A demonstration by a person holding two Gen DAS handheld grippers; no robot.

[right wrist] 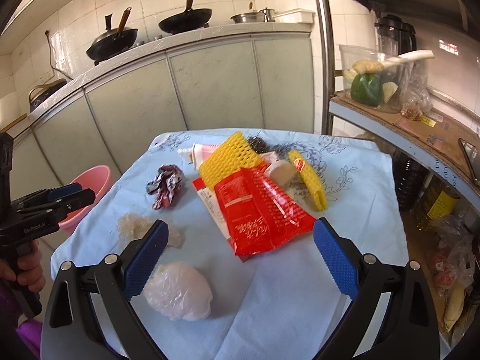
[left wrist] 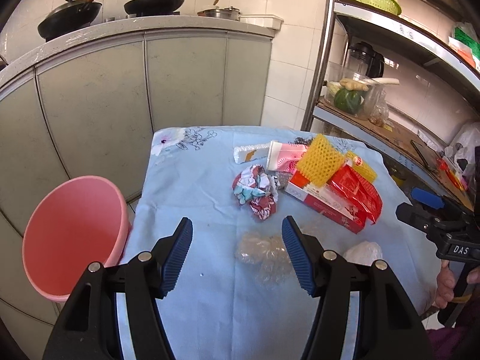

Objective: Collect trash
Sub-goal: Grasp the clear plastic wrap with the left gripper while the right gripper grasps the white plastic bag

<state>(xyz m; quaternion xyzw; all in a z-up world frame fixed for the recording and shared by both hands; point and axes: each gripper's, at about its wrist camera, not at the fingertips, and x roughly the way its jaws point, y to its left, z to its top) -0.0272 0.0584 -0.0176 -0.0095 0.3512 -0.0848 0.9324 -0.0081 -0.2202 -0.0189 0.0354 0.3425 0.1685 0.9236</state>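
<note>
Both tongs gape empty. Clear wrap (left wrist: 264, 255) lies just ahead between the left tongs (left wrist: 237, 249); white bag (right wrist: 178, 291) sits under the right tongs (right wrist: 240, 252), bucket (left wrist: 72, 234) left.

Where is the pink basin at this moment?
The pink basin stands off the table's left edge, below the blue tablecloth and in front of the grey cabinets; the right wrist view shows it behind the left gripper.
</note>
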